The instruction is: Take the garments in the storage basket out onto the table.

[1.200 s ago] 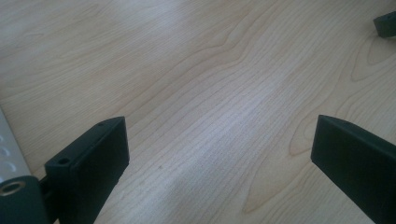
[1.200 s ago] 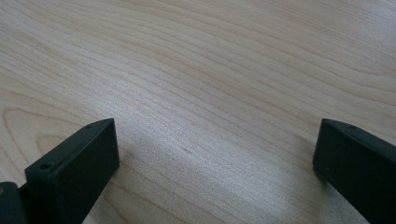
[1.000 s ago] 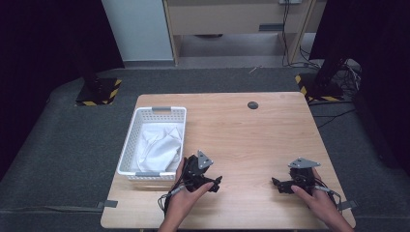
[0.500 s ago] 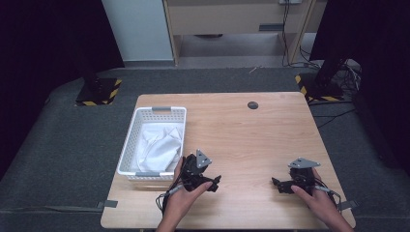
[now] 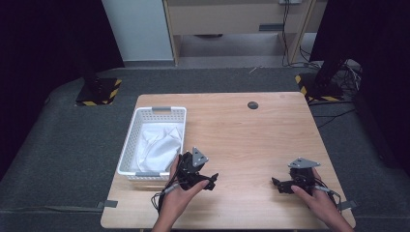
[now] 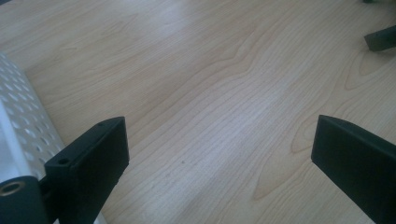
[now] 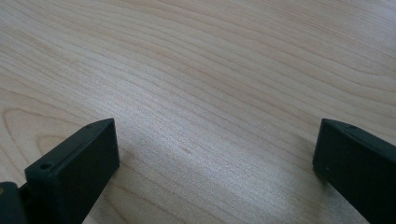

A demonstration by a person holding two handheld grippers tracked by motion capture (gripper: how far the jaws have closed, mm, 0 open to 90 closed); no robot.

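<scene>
Wooden table [image 5: 241,130] is seen on a dark grey floor. At its left side a white basket [image 5: 133,133] is set, with a white cloth [image 5: 157,142] laid inside. Just beside the basket the left gripper [image 5: 210,180] is held, jaws spread wide. Near the right edge the right gripper [image 5: 276,184] is held, jaws also spread wide, with nothing pinched
</scene>
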